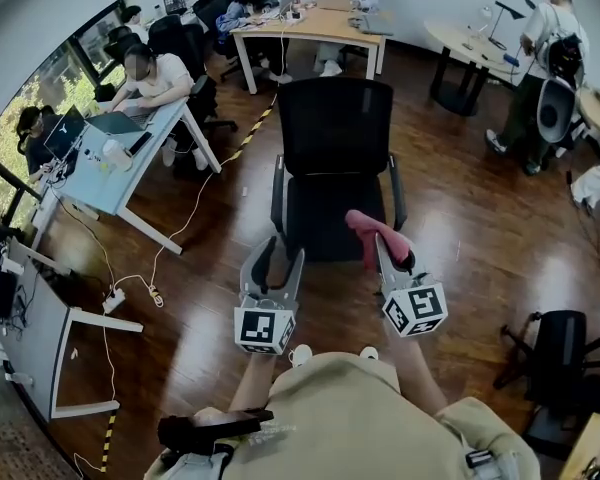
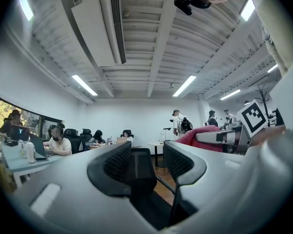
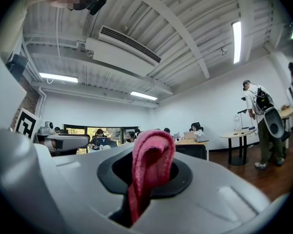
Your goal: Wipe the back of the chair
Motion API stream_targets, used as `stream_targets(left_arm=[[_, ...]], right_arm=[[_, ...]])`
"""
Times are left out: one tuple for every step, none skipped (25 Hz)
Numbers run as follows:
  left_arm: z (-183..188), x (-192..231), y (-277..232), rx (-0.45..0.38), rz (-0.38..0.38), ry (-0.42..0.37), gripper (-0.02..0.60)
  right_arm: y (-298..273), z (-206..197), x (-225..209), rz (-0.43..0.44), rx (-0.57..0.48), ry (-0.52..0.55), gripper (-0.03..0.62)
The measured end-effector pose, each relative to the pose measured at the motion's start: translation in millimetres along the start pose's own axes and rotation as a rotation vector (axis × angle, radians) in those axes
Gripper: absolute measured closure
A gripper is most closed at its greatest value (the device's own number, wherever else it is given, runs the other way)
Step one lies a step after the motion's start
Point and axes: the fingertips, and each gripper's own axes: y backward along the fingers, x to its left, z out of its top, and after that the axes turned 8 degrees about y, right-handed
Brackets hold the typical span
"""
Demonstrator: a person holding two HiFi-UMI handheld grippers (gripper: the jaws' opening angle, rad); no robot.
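Observation:
A black mesh office chair [image 1: 335, 158] stands on the wood floor just ahead of me, its back [image 1: 337, 126] on the far side and its seat toward me. My right gripper [image 1: 392, 250] hovers over the seat's front right corner, shut on a pink cloth [image 1: 372, 232] that droops over its jaws; the same cloth [image 3: 149, 172] fills the right gripper view. My left gripper [image 1: 277, 260] is open and empty at the seat's front left corner. In the left gripper view the chair back [image 2: 139, 165] shows between the spread jaws.
A light blue desk [image 1: 115, 168] with laptops and seated people stands at the left. A wooden table [image 1: 310, 30] with more people is behind the chair. A person with a backpack [image 1: 542, 68] stands at the right. Another black chair [image 1: 560, 353] sits at the lower right. Cables [image 1: 130, 286] trail on the floor.

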Motion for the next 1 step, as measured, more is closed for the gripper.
stream_targets(left_arm=[[0.5,1.1,1.5,0.002,0.001,0.000,0.393]], right_arm=[[0.1,0.7,2.1,-0.001,0.002,-0.001,0.557]])
